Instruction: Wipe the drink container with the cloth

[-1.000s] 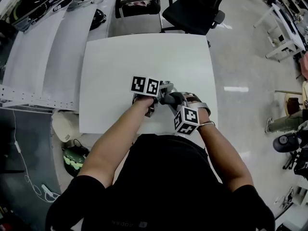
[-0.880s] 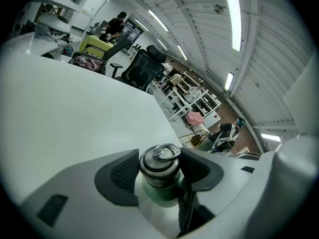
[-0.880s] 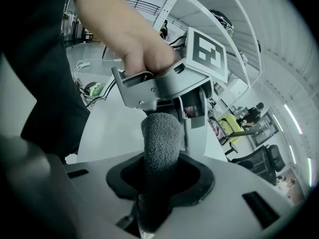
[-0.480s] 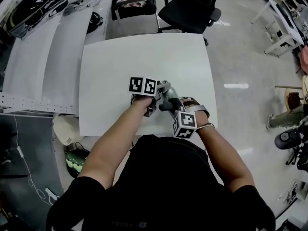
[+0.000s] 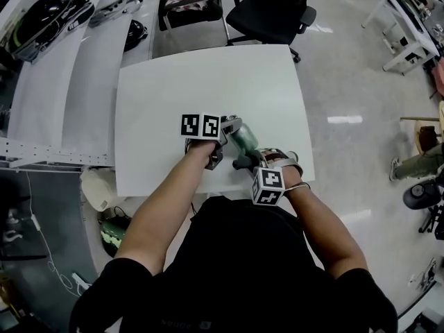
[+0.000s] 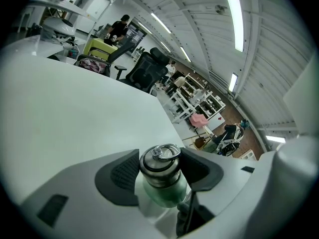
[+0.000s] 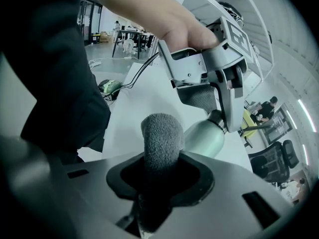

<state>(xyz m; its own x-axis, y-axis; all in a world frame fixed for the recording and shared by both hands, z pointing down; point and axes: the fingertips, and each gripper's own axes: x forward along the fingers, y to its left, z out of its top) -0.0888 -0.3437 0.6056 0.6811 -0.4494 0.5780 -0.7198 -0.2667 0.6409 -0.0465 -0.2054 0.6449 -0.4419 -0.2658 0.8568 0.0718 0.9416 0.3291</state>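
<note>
A pale green drink bottle (image 5: 243,139) with a dark metal cap and ring (image 6: 160,154) is held tilted above the near part of the white table (image 5: 173,89). My left gripper (image 5: 223,130) is shut on the bottle's neck, with its dark pads (image 6: 123,176) on either side of the cap. My right gripper (image 5: 248,162) is shut on a rolled grey cloth (image 7: 162,139). The cloth's tip stands beside the bottle's lower body (image 7: 204,139), and whether they touch I cannot tell. The left gripper (image 7: 219,81) shows above the bottle in the right gripper view.
A black office chair (image 5: 274,9) and another chair holding pink things (image 5: 191,2) stand beyond the table's far edge. White benches with gear (image 5: 48,19) run along the left. A green bag (image 5: 111,231) lies on the floor at the lower left.
My right gripper with the cloth has slid back toward the person, away from the left gripper, leaving more of the green bottle body showing. The left gripper keeps its hold.
</note>
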